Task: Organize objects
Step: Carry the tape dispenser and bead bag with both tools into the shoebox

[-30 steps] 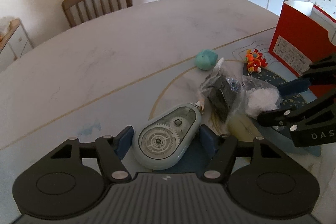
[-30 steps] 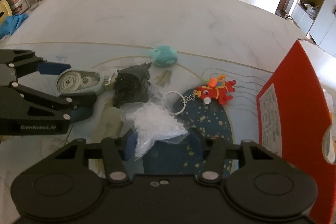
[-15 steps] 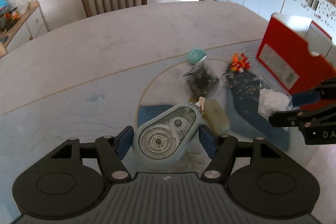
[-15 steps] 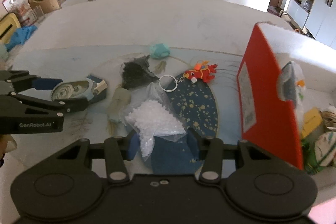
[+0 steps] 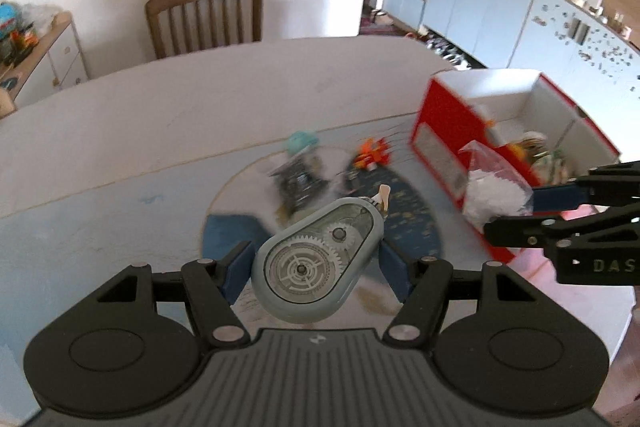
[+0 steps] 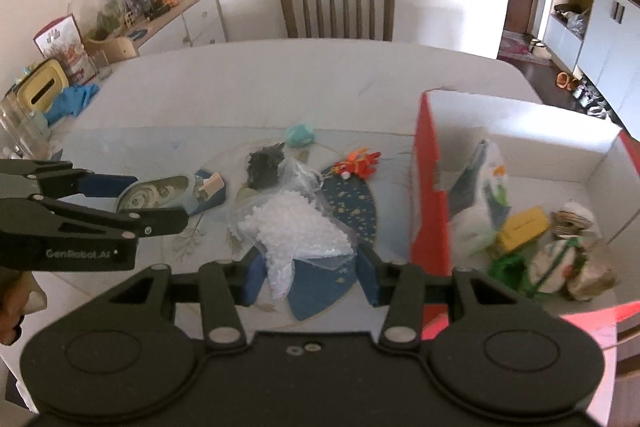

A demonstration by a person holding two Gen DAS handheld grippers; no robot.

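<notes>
My left gripper point(image 5: 314, 265) is shut on a grey-blue correction tape dispenser point(image 5: 316, 263) and holds it above the table; it also shows in the right wrist view point(image 6: 154, 191). My right gripper point(image 6: 310, 267) is shut on a clear bag of white beads point(image 6: 296, 227), held in the air left of the red box point(image 6: 430, 195); the bag also shows in the left wrist view point(image 5: 492, 191). On the table lie a black bag point(image 6: 266, 165), a teal blob point(image 6: 300, 135) and an orange-red toy keychain point(image 6: 356, 163).
The red box point(image 5: 444, 131) has a white inside with several items: a yellow piece point(image 6: 522, 227), a green-white packet point(image 6: 484, 195). A chair point(image 6: 338, 9) stands behind the table. A yellow tissue box point(image 6: 42, 89) and blue cloth point(image 6: 74, 99) sit far left.
Both grippers have lifted higher with their loads and moved toward the red box. The box's inside now shows in both views.
</notes>
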